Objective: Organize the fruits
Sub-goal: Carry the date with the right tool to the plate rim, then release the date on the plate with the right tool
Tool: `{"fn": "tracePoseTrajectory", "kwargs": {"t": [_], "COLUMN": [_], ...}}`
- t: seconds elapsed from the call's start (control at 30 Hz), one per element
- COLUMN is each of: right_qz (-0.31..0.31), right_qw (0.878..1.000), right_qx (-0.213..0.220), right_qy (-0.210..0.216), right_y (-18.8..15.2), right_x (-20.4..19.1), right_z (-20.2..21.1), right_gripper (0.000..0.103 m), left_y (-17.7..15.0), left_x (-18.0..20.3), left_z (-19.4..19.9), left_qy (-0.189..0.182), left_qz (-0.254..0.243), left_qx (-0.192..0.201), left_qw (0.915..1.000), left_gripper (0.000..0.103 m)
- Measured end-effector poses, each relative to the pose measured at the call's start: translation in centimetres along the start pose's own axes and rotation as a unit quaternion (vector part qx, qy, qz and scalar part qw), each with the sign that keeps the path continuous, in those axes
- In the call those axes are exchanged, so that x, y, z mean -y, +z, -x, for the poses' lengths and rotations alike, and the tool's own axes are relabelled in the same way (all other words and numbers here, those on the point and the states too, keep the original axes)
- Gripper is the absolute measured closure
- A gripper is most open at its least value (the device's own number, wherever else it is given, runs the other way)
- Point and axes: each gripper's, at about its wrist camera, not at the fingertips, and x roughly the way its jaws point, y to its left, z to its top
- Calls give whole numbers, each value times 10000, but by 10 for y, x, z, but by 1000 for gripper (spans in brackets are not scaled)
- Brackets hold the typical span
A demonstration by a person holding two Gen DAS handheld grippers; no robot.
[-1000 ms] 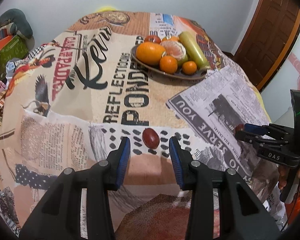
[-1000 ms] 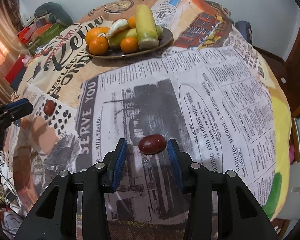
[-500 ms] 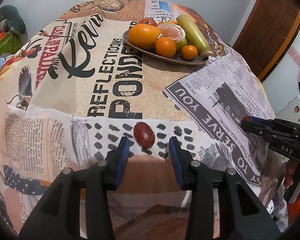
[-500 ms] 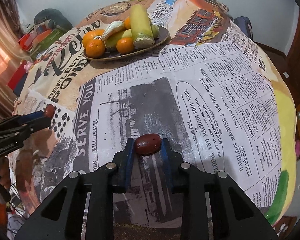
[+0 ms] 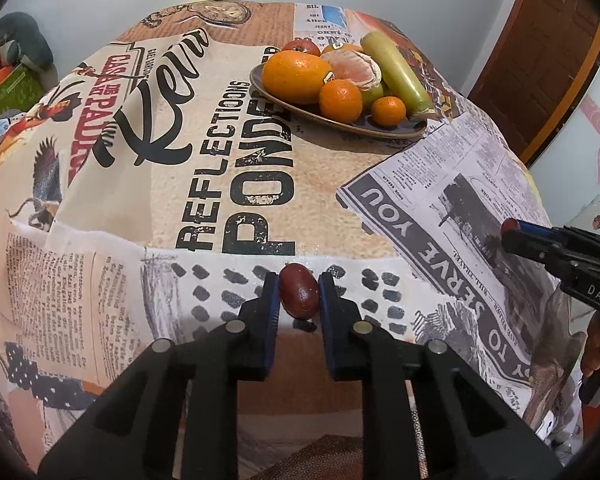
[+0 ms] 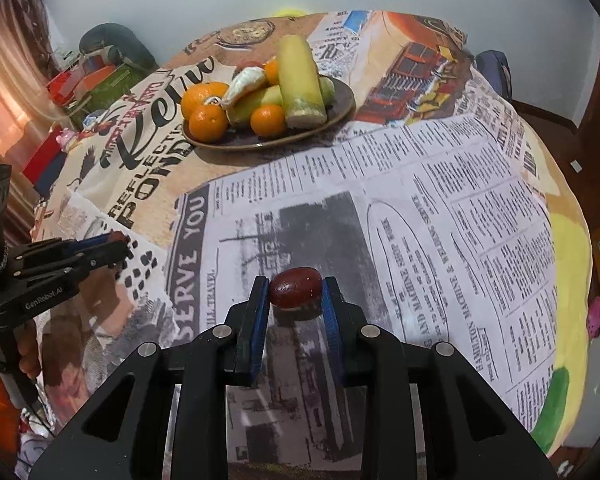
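Observation:
My left gripper (image 5: 299, 292) is shut on a small dark red fruit (image 5: 299, 290) at the near edge of the table. My right gripper (image 6: 295, 294) is shut on a second dark red fruit (image 6: 295, 292) over the newspaper print of the cloth. A brown plate (image 5: 396, 131) at the far side holds oranges (image 5: 296, 76), a peeled orange (image 5: 354, 69) and a long green fruit (image 5: 396, 74); it also shows in the right wrist view (image 6: 342, 110). Each gripper is visible in the other's view, the right one (image 5: 512, 234) and the left one (image 6: 116, 242).
The round table carries a printed cloth (image 5: 204, 184) that hangs over its edges. A brown door (image 5: 540, 60) stands at the far right. Boxes and clutter (image 6: 84, 80) lie beyond the table's left side.
Both grippers moved forward around their red fruits and closed on them. The right one closed first, the left one in the last half second.

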Motion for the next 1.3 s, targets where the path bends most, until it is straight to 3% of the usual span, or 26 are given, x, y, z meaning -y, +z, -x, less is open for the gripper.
{"fn": "tracePoseTrajectory", "kwargs": {"t": [0.63,1.0,1.3], "right_qz": [237,387,557], "right_qw": [9983,9965,9959], "right_qx": [514,676,584], "right_qy": [169,305,420], "right_y": [45,73,91], "right_x": [-16,-27,-38], "right_z": [11,0,-26], "right_gripper": [79,79,79], "left_y": [46,80,102], "left_x": [19,18,13], "left_z": [34,25,-1], "left_qy": [-160,-254,-260], "left_qz": [-189,-199,-183], "left_qx": [721,903,830], "left_qw": [9971,9954,9960], "left_gripper": [85,85,85]}}
